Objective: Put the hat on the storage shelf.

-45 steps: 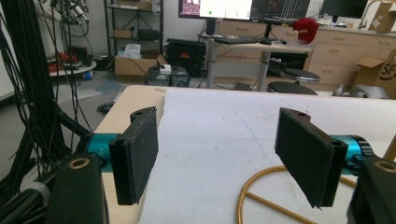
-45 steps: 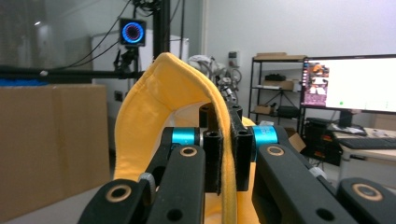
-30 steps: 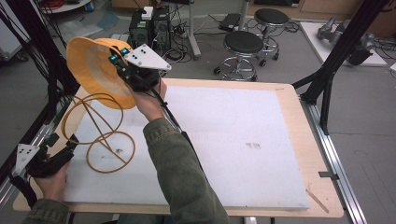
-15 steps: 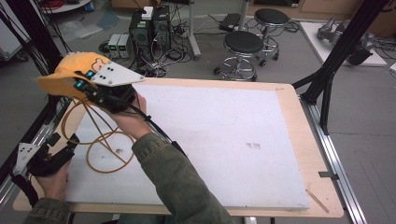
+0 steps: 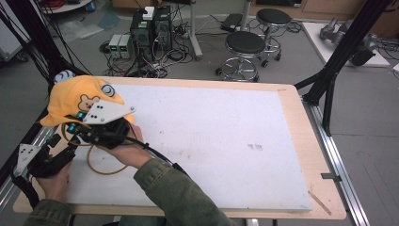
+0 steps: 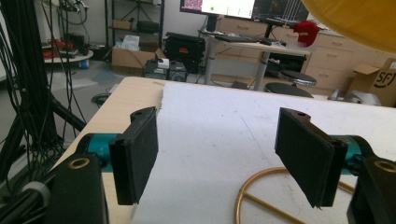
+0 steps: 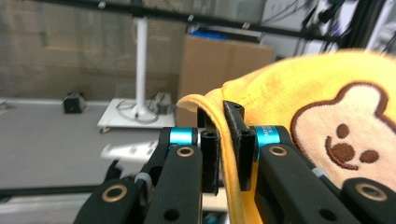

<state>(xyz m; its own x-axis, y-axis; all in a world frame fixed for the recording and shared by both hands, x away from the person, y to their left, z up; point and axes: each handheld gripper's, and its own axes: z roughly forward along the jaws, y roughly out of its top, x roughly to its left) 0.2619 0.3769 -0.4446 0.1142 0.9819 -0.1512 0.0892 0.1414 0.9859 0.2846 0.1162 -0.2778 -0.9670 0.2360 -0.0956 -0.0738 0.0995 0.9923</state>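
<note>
A soft yellow fabric hat, stitched with a brown-and-cream bear face, hangs at the left of the high view above the tabletop's left edge. The right gripper has its fingers clamped on the hat's thin hem (the cloth folds between the two black pads). Beneath it lies a thin tan wire stand of round hoops on the white, faintly speckled sheet. The left gripper, low at the lower left, holds its flat, felt-like fingers wide apart, touching nothing. Since a second ago the hat has swung left and lower, turning its bear face upward.
</note>
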